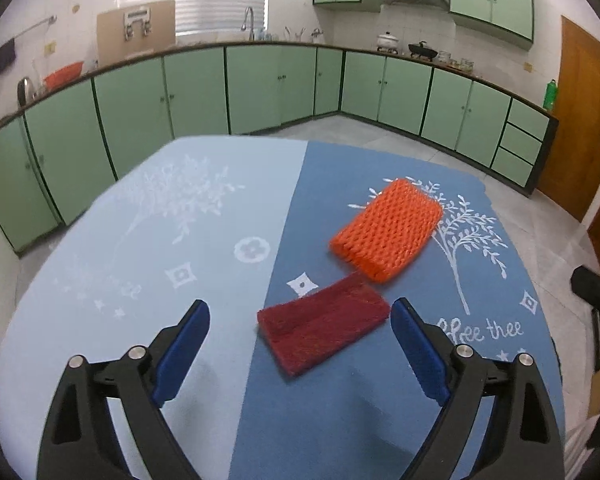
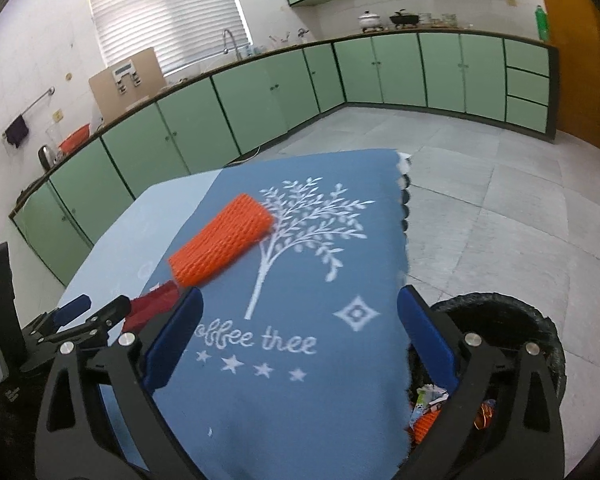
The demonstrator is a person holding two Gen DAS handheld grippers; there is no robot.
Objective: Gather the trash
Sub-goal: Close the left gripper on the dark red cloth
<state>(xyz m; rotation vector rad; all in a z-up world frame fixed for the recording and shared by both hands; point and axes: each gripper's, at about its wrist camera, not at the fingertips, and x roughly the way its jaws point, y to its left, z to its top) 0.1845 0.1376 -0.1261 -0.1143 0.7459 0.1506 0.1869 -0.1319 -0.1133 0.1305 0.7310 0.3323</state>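
Note:
A dark red foam net sleeve [image 1: 324, 330] lies flat on the blue tablecloth [image 1: 340, 408], between and just ahead of my left gripper's [image 1: 300, 312] open blue pads. An orange foam net sleeve [image 1: 388, 229] lies just beyond it, to the right. In the right wrist view the orange sleeve [image 2: 222, 240] lies ahead and left of my open, empty right gripper [image 2: 300, 302]. The red sleeve [image 2: 152, 306] shows partly behind the left gripper [image 2: 94, 308] at the left.
A black trash bin [image 2: 540, 332] with wrappers and an orange net inside stands on the floor by the table's right edge. The cloth's scalloped right edge [image 2: 404, 216] hangs over the table. Green kitchen cabinets [image 1: 260, 84] line the far walls.

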